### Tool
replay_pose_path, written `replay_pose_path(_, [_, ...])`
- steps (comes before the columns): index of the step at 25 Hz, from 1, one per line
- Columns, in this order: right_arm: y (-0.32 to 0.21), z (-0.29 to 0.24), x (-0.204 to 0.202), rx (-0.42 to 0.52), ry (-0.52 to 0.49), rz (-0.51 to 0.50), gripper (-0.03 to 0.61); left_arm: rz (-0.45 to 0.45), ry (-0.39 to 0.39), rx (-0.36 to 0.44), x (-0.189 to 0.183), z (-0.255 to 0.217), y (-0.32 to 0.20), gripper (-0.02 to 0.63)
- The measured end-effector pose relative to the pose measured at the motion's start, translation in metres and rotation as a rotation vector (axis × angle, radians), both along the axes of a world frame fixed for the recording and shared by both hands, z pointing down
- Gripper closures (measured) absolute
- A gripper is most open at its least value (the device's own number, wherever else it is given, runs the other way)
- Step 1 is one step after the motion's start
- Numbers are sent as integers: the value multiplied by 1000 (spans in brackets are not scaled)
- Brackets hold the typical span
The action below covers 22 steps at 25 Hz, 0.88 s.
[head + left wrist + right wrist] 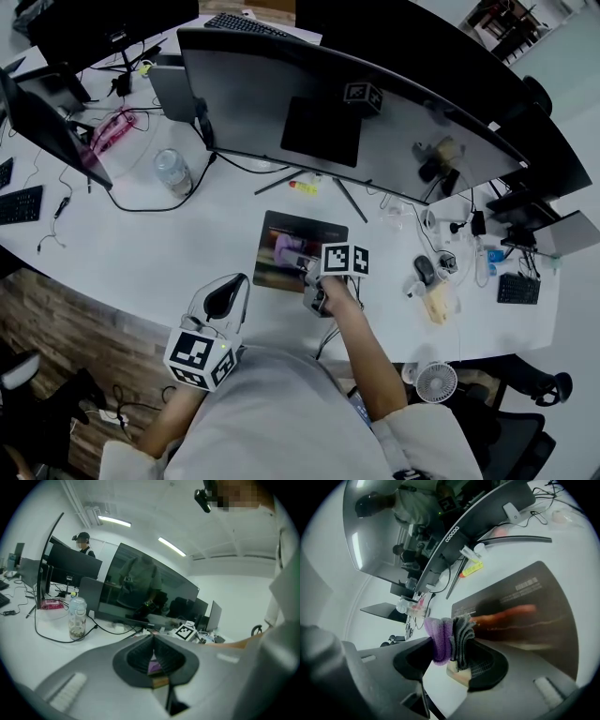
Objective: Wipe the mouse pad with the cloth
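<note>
Dark mouse pad (302, 232) lies flat on the white desk (141, 258) before a curved monitor (394, 131); a bunched purple-and-grey cloth (449, 637), clamped in the right gripper (307, 270), sits over the pad's near edge; the left gripper (225, 298), jaws closed on nothing, hangs by the desk edge; wiping looks in hand; next, press and sweep the cloth across the pad.

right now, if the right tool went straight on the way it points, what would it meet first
Most likely the mouse pad: the right tool, shut on the cloth, points down toward its edge. Whether the cloth touches it is unclear.
</note>
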State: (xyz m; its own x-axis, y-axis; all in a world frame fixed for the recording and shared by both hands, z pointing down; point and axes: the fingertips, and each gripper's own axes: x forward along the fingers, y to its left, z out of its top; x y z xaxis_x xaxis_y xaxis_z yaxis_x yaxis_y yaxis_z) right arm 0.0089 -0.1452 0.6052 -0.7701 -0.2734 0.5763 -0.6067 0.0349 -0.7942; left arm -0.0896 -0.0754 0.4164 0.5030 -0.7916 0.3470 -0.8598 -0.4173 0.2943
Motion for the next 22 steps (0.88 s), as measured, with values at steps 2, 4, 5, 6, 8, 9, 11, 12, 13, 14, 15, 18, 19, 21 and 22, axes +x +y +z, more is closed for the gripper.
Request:
replay_pose_path(2, [1, 1, -12, -3, -13, -14, 365, -3, 0, -1, -1, 1, -1, 614])
replay_pose_path(4, [1, 3, -22, -6, -23, -19, 365, -6, -2, -3, -3, 1, -1, 614])
replay_pose_path(5, [1, 3, -27, -7, -29, -19, 365, -9, -3, -5, -5, 2, -1, 614])
replay_pose_path(6, [1, 4, -31, -8, -36, -18, 365, -13, -4, -8, -6, 2, 0, 614])
replay_pose_path(8, [1, 4, -41, -11, -50, -21, 366, -20, -3, -10, -8, 2, 1, 614])
replay_pose_path(9, [1, 4, -45, -12, -55, -25, 365, -22, -3, -10, -9, 1, 0, 614])
replay_pose_path(11, [-1, 4, -53, -16, -65, -27, 365, -17, -6, -8, -10, 1, 0, 614])
replay_pose_path(12, [-1, 5, -56, -21, -69, -26, 366, -12, -8, -7, -10, 1, 0, 614])
replay_pose_path(13, [-1, 6, -58, -26, -72, -25, 367, -6, -10, -6, -9, 1, 1, 614])
replay_pose_path(14, [-1, 8, -59, -30, -73, -25, 367, -4, -11, -7, -8, 1, 1, 614])
replay_pose_path(15, [0, 10, -60, -34, -70, -27, 366, -4, -11, -9, -8, 2, 1, 614])
replay_pose_path(18, [2, 15, -58, -40, -48, -34, 367, -9, -10, -18, -7, 4, 0, 614])
replay_pose_path(19, [3, 17, -57, -42, -43, -35, 367, -11, -10, -21, -7, 5, 0, 614])
replay_pose_path(21, [5, 19, -56, -45, -47, -32, 367, -13, -9, -25, -8, 6, -1, 614])
replay_pose_path(22, [4, 19, -55, -46, -52, -30, 367, -12, -9, -27, -7, 7, -1, 614])
